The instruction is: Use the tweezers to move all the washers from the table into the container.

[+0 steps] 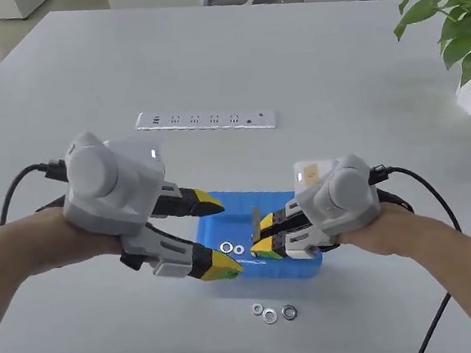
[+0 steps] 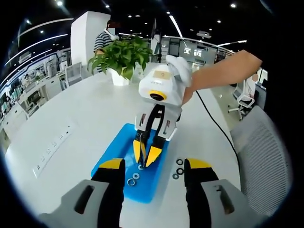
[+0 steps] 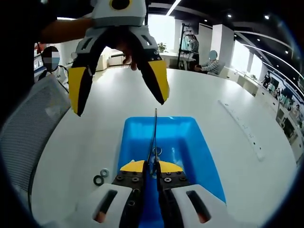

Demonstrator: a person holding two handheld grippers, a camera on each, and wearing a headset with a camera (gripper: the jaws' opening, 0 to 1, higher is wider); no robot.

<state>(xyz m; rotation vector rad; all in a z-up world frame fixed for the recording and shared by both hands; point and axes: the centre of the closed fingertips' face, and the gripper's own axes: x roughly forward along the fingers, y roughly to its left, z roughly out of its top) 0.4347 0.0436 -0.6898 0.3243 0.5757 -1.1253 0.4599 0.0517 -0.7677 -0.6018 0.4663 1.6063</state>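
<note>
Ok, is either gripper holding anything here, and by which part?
The right gripper is shut on the tweezers, pinched near one end; the rest juts ahead over the container. The left gripper is open, holding nothing.

White power strip (image 1: 206,120) lies flat, sockets in a row. Leafy green plant (image 1: 453,25) at far right edge, in white pot (image 2: 118,77). Grey mesh office chair (image 2: 259,152) alongside. Ppl (image 3: 209,67) seated in bkgd, well apart.
</note>
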